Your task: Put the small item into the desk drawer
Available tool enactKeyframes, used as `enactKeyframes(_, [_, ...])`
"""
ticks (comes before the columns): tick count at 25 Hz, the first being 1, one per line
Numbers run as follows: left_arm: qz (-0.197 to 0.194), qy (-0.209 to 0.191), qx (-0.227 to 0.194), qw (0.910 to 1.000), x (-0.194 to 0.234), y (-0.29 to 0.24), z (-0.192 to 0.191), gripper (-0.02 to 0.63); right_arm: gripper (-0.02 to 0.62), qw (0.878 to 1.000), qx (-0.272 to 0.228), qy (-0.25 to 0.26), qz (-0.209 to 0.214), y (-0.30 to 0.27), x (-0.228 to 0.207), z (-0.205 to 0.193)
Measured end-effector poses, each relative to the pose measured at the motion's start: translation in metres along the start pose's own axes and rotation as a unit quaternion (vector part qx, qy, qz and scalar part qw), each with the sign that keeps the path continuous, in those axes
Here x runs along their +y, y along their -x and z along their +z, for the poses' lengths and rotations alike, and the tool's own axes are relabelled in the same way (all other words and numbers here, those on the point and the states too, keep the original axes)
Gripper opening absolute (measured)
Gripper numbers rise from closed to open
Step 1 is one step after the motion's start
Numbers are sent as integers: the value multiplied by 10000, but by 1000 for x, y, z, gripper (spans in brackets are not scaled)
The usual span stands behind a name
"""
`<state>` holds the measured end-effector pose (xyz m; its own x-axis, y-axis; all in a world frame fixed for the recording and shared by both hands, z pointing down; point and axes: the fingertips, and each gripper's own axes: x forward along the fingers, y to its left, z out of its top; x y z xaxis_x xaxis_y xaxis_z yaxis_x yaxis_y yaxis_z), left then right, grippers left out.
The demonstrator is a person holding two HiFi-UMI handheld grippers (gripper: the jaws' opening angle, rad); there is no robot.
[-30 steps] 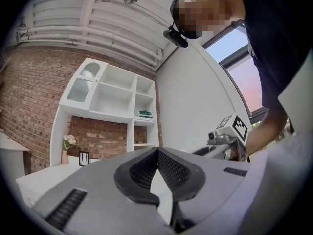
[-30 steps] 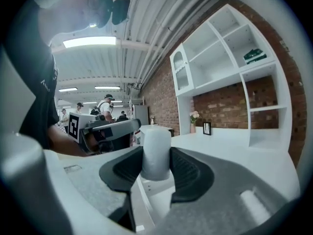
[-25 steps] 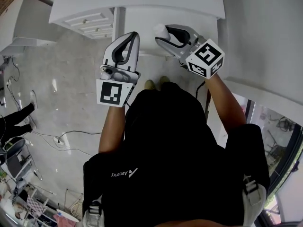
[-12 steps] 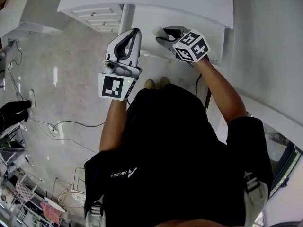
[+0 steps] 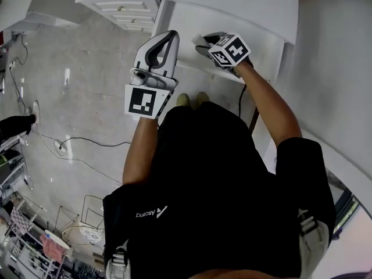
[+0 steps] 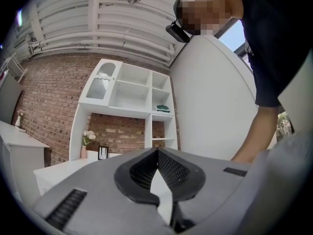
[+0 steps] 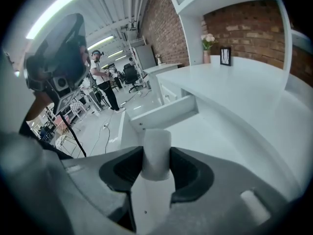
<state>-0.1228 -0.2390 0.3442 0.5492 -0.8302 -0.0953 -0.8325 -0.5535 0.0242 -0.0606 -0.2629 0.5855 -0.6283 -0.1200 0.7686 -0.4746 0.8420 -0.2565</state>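
Observation:
My right gripper [image 7: 156, 166] is shut on a small white cylinder [image 7: 156, 148], which stands upright between the dark pads. It hovers above the white desk top [image 7: 244, 106], with the open desk drawer [image 7: 164, 112] just beyond and to the left. From the head view, the right gripper [image 5: 202, 42] reaches over the desk's near edge, and the white cylinder [image 5: 198, 39] shows at its tip. My left gripper [image 5: 170, 36] points upward beside it, jaws shut and empty; its tips [image 6: 157, 153] meet.
A flower vase [image 7: 208, 42] and a small picture frame [image 7: 225, 56] stand at the desk's far end. A white drawer unit [image 5: 125, 11] sits left of the desk. Cables [image 5: 70, 150] lie on the floor. A person [image 7: 101, 75] stands far off.
The right gripper has swung in over the desk edge with the cylinder, its marker cube turning. The left gripper drifted slightly up and right.

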Motion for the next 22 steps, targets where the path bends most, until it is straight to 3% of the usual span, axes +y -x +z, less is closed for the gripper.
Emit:
enactKeyframes(11, [193,95,105,9997,12,-3,-10,-2,170,9954,934,70,186,-44,-14,-37])
enactKeyframes(22, [484,104,357,9981,21,11,-21,-2,170,9895,1398,114,346,-74,-19,-62])
